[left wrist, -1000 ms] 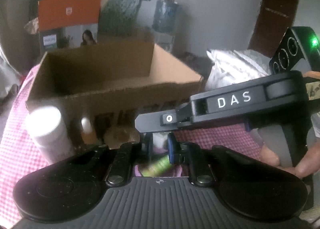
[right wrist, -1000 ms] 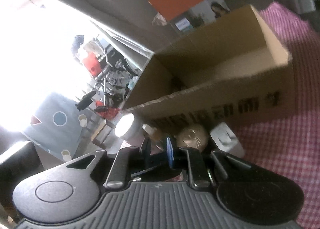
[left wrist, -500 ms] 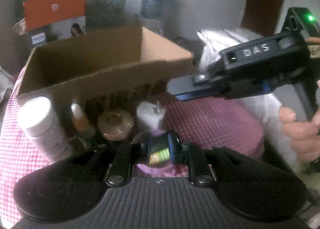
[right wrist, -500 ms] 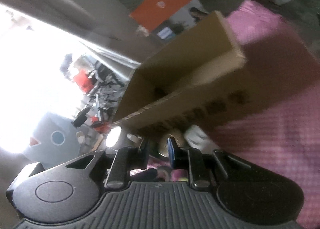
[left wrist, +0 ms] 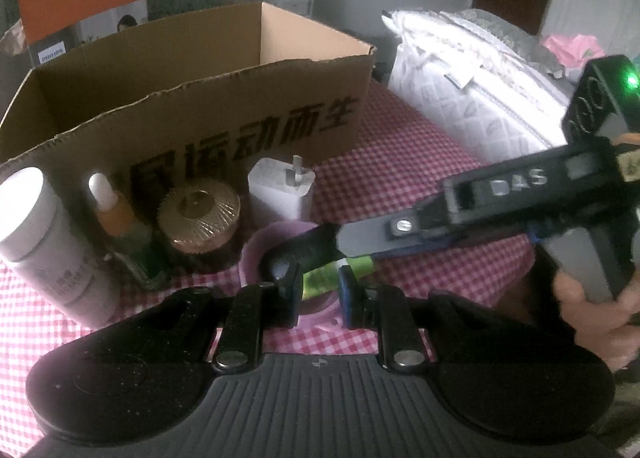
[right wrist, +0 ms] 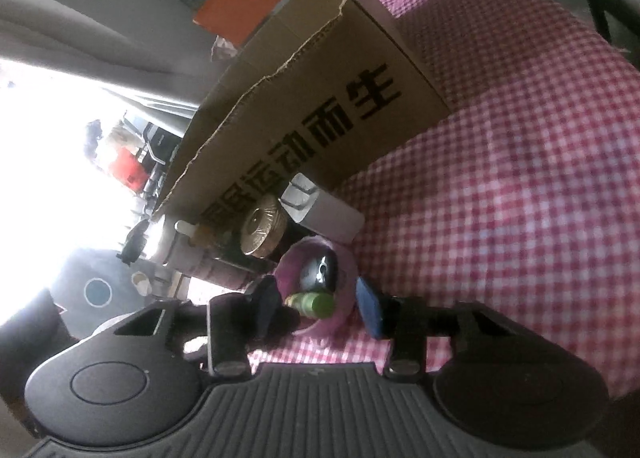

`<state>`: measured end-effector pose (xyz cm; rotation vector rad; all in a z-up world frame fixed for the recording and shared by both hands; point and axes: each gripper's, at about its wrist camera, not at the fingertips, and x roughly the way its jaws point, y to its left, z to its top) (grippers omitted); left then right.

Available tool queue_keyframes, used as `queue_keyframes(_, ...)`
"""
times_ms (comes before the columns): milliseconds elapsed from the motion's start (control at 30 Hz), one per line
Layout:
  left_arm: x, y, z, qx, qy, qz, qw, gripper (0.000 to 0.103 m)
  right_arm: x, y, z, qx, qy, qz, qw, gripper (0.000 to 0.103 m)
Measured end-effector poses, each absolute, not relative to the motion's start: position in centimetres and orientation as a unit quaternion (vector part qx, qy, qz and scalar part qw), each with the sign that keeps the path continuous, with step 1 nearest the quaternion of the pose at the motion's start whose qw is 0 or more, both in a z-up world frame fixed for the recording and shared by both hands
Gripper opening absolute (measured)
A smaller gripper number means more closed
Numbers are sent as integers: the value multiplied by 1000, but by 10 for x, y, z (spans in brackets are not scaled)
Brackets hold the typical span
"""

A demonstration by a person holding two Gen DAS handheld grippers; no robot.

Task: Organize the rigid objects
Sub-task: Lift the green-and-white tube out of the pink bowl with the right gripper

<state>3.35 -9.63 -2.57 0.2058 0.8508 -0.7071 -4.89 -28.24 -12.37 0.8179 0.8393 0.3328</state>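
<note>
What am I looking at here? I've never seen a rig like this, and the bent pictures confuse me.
There is no robot. A person holds a two-finger tool in each hand, and a wide-angle camera on each tool looks along its fingers. One picture comes from the left gripper, the other from the right gripper.

On the red-and-white checked cloth stands an open brown cardboard box. In front of it are a tall white bottle, a small orange dropper bottle, a jar with a ribbed golden lid, a white charger plug and a pink bowl.

The left gripper looks closed on a small green bottle at the bowl. The right gripper is opening on either side of the bowl and grips nothing.
</note>
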Motion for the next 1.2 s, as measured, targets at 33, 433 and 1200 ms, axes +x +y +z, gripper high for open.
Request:
queue_keyframes(33, 33, -97, -26, 98, 403, -335, 846, 18, -46, -281, -124, 383, 394, 158, 821, 33)
queue_keyframes(433, 36, -103, -31, 104, 407, -336, 843, 20, -41, -287, -125, 406, 388, 151, 813, 32)
queue_keyframes(1200, 44, -110, -36, 100, 409, -340, 841, 23, -16, -274, -131, 382, 385, 151, 827, 31)
